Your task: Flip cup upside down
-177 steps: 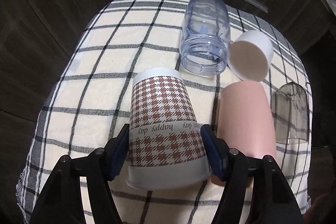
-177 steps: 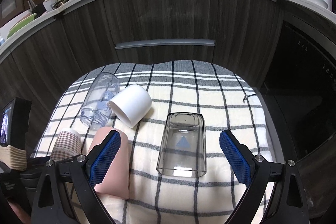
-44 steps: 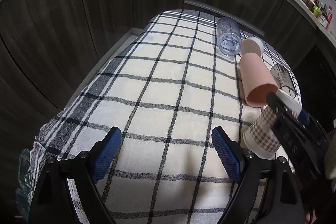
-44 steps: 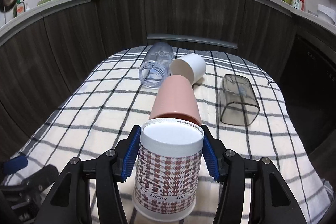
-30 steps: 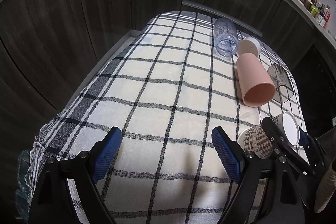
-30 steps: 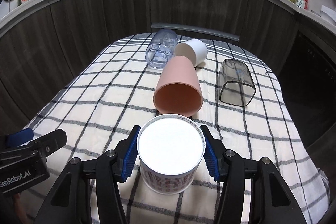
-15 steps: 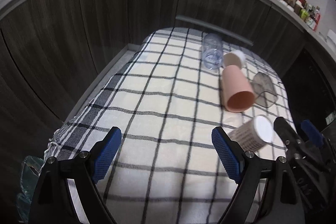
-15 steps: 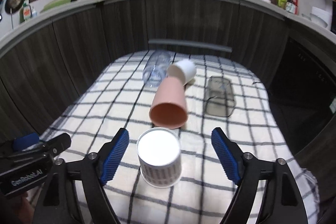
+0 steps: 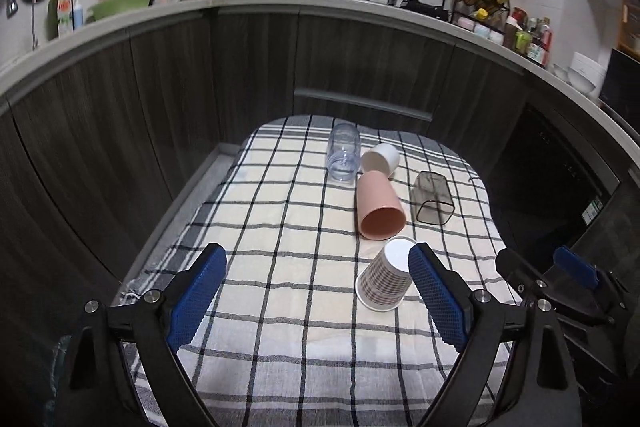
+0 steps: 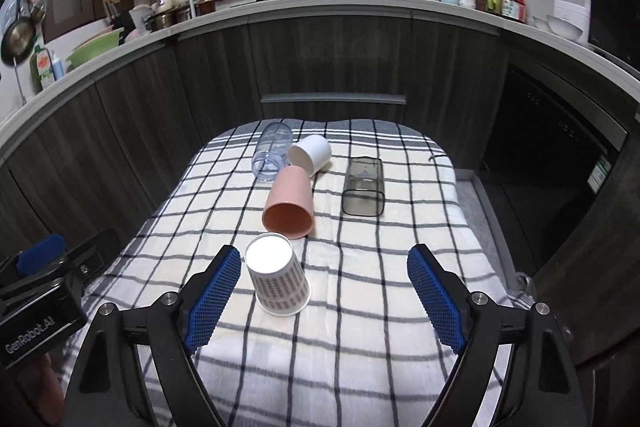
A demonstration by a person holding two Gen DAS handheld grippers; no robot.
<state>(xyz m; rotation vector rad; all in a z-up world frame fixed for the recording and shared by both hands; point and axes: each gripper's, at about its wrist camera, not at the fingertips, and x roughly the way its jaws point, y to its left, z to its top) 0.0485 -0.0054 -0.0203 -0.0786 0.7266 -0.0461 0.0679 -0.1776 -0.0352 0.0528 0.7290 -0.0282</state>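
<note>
A houndstooth paper cup stands upside down, white base up, on the checked cloth; it also shows in the right wrist view. My left gripper is open and empty, raised above the near part of the table, the cup just behind its right finger. My right gripper is open and empty, raised and pulled back, the cup just inside its left finger. Neither gripper touches the cup.
A pink cup, a white cup, a clear jar and a smoky square cup lie on their sides farther back on the table. Dark cabinets curve around behind. The table drops off on both sides.
The right gripper let go of the paper cup, leaving it upside down. Both grippers then rose and pulled back from the table.
</note>
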